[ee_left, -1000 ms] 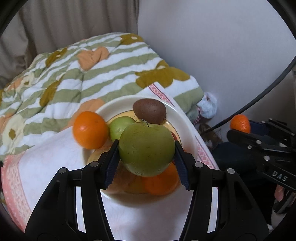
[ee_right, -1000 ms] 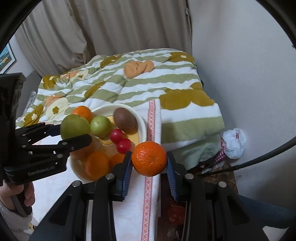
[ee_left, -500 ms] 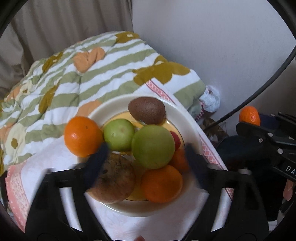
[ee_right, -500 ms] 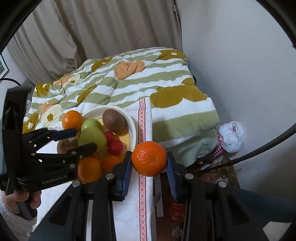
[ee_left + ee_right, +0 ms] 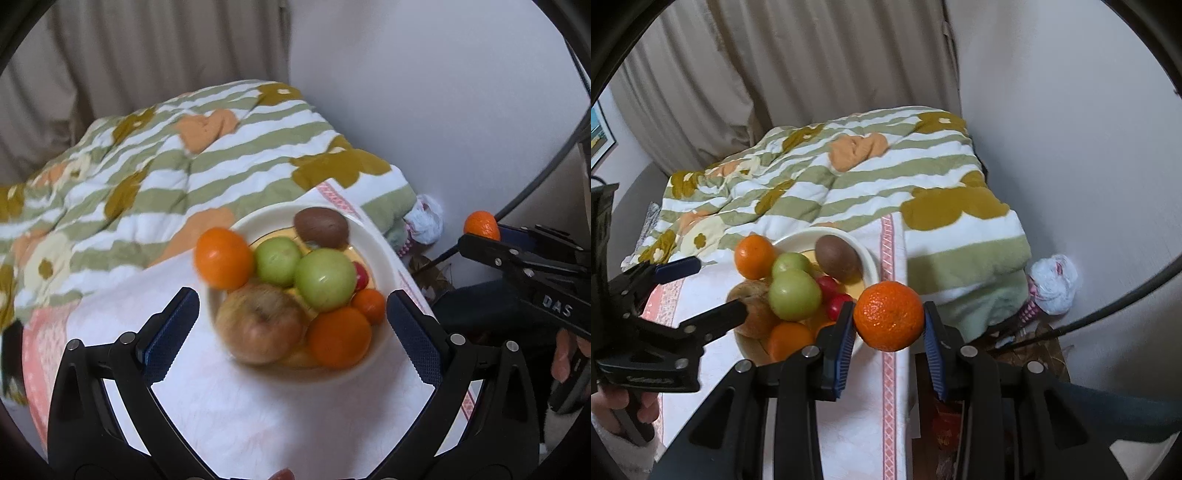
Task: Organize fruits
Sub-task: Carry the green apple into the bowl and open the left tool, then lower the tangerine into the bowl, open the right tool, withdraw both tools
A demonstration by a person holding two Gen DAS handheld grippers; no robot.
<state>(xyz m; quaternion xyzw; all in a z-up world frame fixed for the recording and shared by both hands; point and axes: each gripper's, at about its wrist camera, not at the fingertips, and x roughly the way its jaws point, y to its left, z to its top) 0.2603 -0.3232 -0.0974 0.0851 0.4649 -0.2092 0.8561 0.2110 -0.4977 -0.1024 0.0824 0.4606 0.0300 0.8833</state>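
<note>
- cream-coloured bowl point(image 5: 373, 236) is sitting on a white cloth point(image 5: 236, 406) at the edge of a striped quilt point(image 5: 221, 162), and is holding most of the fruit.
- large green apple point(image 5: 325, 278) is lying on top of the pile, touching a smaller green apple point(image 5: 277, 261), a brown apple point(image 5: 260, 323) and an orange point(image 5: 339, 338); a kiwi point(image 5: 320, 227) is resting at the far rim.
- left gripper point(image 5: 291, 332) is hovering above the bowl with its jaws spread wide and nothing between them.
- right gripper point(image 5: 888, 332) is clamping a mandarin point(image 5: 889, 320) beside the bowl, off to its right.
- judging by the layout, the task is nearing completion: the mandarin is waiting to be placed, and another orange point(image 5: 223, 256) is perching at the bowl's left rim.
</note>
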